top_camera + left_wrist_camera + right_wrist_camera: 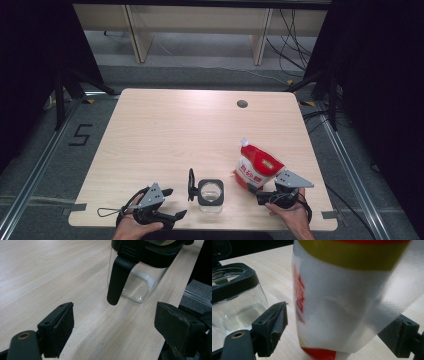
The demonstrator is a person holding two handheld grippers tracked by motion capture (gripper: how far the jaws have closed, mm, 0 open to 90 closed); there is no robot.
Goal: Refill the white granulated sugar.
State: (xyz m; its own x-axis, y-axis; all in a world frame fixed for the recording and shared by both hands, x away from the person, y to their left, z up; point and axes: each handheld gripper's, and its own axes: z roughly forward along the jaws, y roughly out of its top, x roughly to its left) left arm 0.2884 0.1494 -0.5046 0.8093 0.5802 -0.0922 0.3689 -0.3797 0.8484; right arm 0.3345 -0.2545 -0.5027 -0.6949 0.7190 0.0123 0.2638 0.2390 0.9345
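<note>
The red-and-white plastic refill pouch with a white spout (256, 169) stands near the front right corner of the light wooden worktop (165, 130), its long axis leaning so that the spout end points up and toward the far left while its base sits close to the right gripper (263, 196). In the right gripper view the pouch (352, 302) sits between that gripper's fingers (274, 325), which stand wide on either side of its lower part; whether they touch its skin cannot be told. A yellow band crosses the pouch high up and red print runs down its white face. Just to the left of the pouch, near the middle of the front edge, stands the square clear glass jar with a black collar (211, 195), upright, its mouth open and facing up. Its black lid (191, 184) is swung up and stands on edge at the jar's left side. In the left gripper view the jar (140, 282) looks almost empty, with only a trace of white grains low against one wall. The left gripper (172, 204) rests by the front edge, left of the jar, its fingers (63, 325) spread wide with nothing between them, pointed toward the jar.
</note>
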